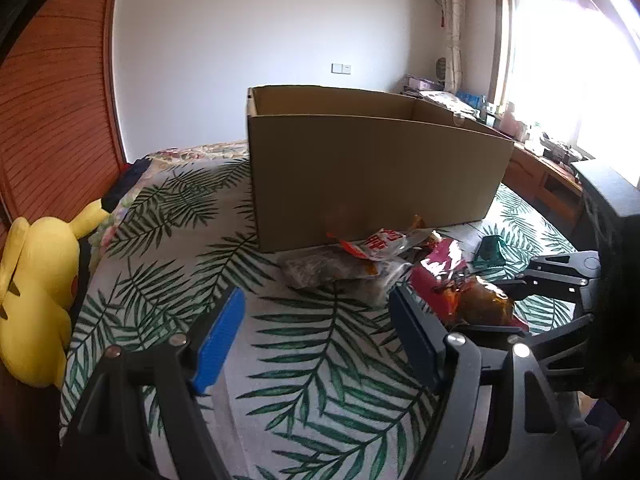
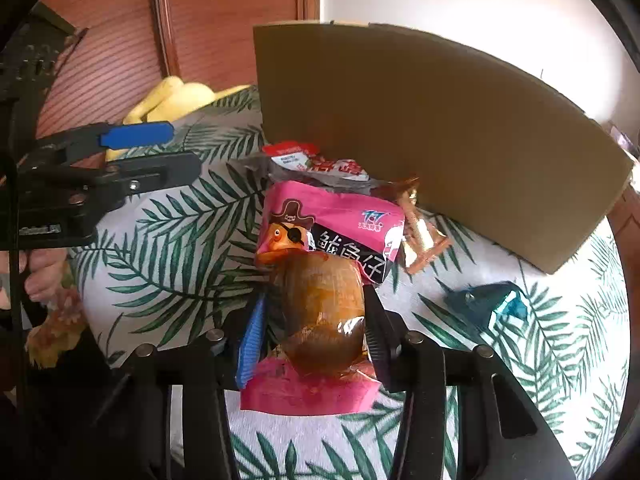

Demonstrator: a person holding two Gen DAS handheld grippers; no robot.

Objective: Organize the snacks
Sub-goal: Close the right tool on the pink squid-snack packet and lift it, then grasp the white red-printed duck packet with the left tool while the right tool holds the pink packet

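Observation:
A pink snack pack (image 2: 332, 220) with a clear window of brown food lies on the leaf-print bed cover (image 2: 172, 256). My right gripper (image 2: 314, 312) is shut on it, one pad pressing each side; the left wrist view shows that pack (image 1: 480, 304) at the right. My left gripper (image 1: 316, 300) hovers open over bare cover with nothing between its blue pads (image 1: 218, 340). Beyond stands an open cardboard box (image 1: 372, 168). A white-and-red pack (image 1: 380, 244) and a clear dark pack (image 1: 320, 268) lie against its near wall.
A teal packet (image 2: 484, 304) and a copper-coloured packet (image 2: 420, 232) lie right of the pink pack. A yellow plush toy (image 1: 36, 288) sits at the bed's left edge by a wooden panel (image 1: 60, 120). A desk (image 1: 552, 176) stands under the window at the right.

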